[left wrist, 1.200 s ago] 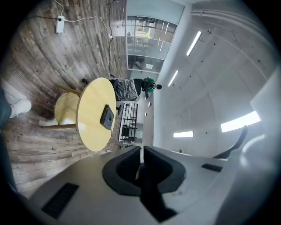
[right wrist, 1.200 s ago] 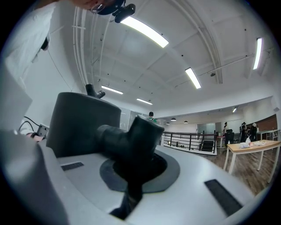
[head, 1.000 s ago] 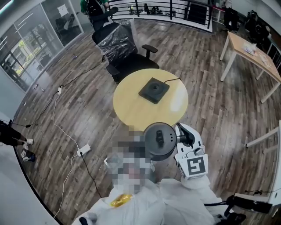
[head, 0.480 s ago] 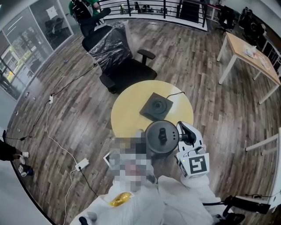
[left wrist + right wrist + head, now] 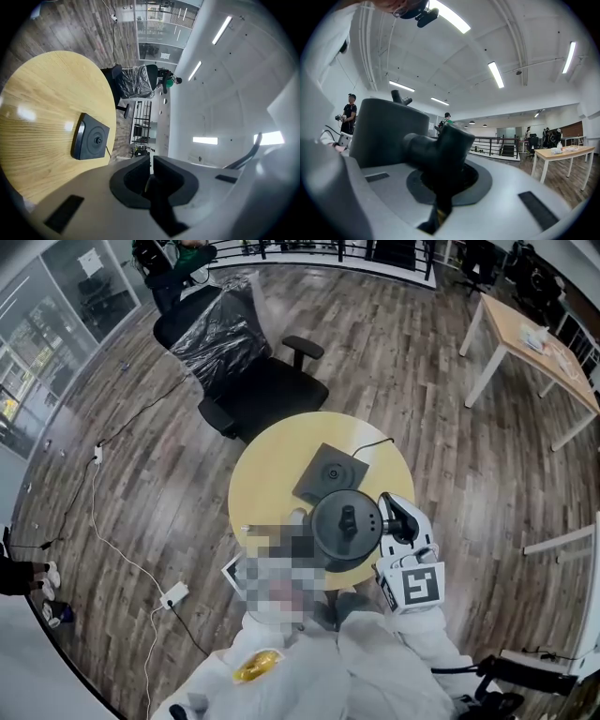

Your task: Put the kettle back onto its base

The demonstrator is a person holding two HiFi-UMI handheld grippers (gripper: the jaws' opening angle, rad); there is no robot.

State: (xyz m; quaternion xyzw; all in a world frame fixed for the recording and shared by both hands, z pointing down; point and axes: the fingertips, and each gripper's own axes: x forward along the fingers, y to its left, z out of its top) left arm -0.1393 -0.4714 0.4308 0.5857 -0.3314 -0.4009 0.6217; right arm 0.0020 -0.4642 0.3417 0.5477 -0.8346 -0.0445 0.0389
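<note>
The dark kettle (image 5: pixel 345 525) hangs above the near part of the round yellow table (image 5: pixel 267 474), just short of its black square base (image 5: pixel 330 474). My right gripper (image 5: pixel 387 522) is shut on the kettle's handle (image 5: pixel 440 143), and the kettle body (image 5: pixel 386 129) fills the left of the right gripper view. My left gripper (image 5: pixel 151 162) has its pads together with nothing between them. From it the base (image 5: pixel 91 137) lies ahead on the tabletop (image 5: pixel 42 103). In the head view a blurred patch covers the left gripper. A cord runs from the base toward the table's far edge.
A black office chair (image 5: pixel 246 367) wrapped in plastic stands behind the table. A wooden desk (image 5: pixel 536 334) is at the far right. Cables and a power strip (image 5: pixel 174 594) lie on the floor at left. People stand far off by the railing.
The kettle and my right gripper have come forward from in front of the table to above its near part, close to the base. The table now sits nearer in the head view.
</note>
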